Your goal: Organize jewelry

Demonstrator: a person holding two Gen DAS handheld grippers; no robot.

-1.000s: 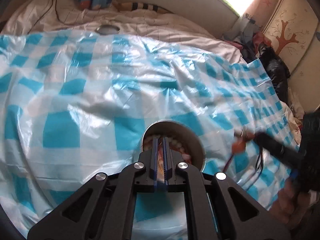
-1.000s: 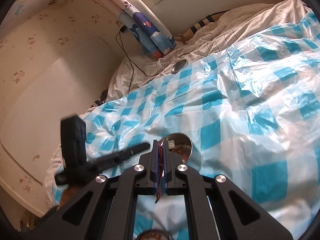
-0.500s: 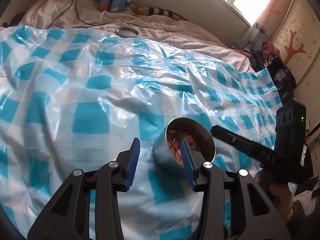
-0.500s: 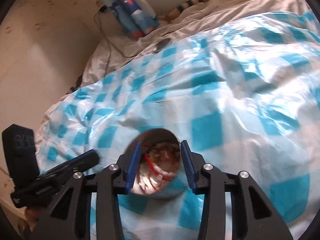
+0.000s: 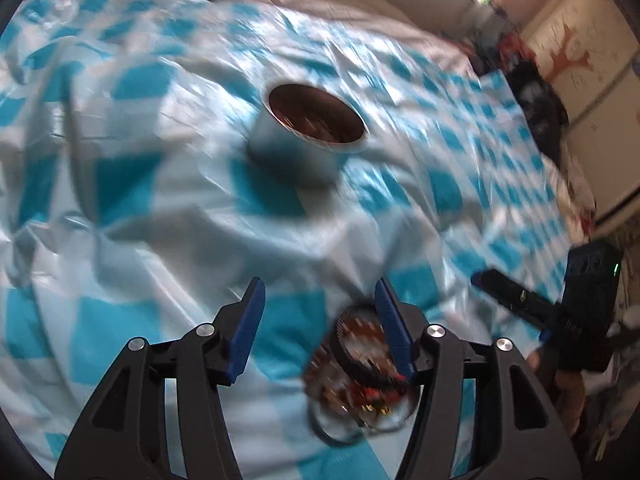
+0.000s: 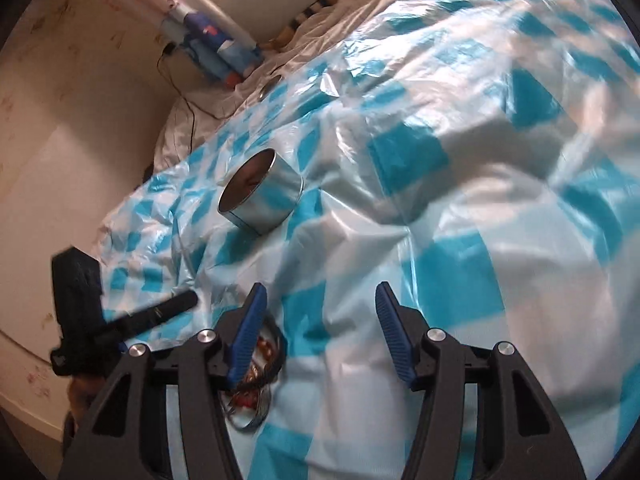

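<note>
The bed (image 6: 500, 220) fills nearly everything I can see, a soft mound spread with a crinkled blue-and-white checked plastic sheet (image 5: 132, 208), with white bedding (image 6: 344, 12) bunched at the far end against a curved headboard. Cream walls close the room in on my left, and on my right there is a wall panel with a tree drawn on it and a dark heap of clothes below.

On the sheet stands the round metal tin (image 5: 308, 136), upright and open, with jewelry already lying in it; blur keeps me from naming pieces. Nearer to me lies the loose pile of jewelry (image 5: 360, 376), a tangle of dark, reddish and metallic bits beside a clear ring or bangle, well apart from the tin.

I judge I am between drops: both loads seem delivered and I am heading to the pile for the next piece.

My left hand-held gripper (image 5: 320, 328) has just been opening and its jaws stand apart with nothing between them; the pile sits just behind its right finger. My right hand-held gripper (image 6: 320, 332) has likewise just been opening and is empty, over bare sheet, with the pile at its left finger.

Next I need to centre one pair of jaws on a single strand, come down gently, since the plastic is slippery and the mattress gives, and close without dragging the whole tangle along.
</note>
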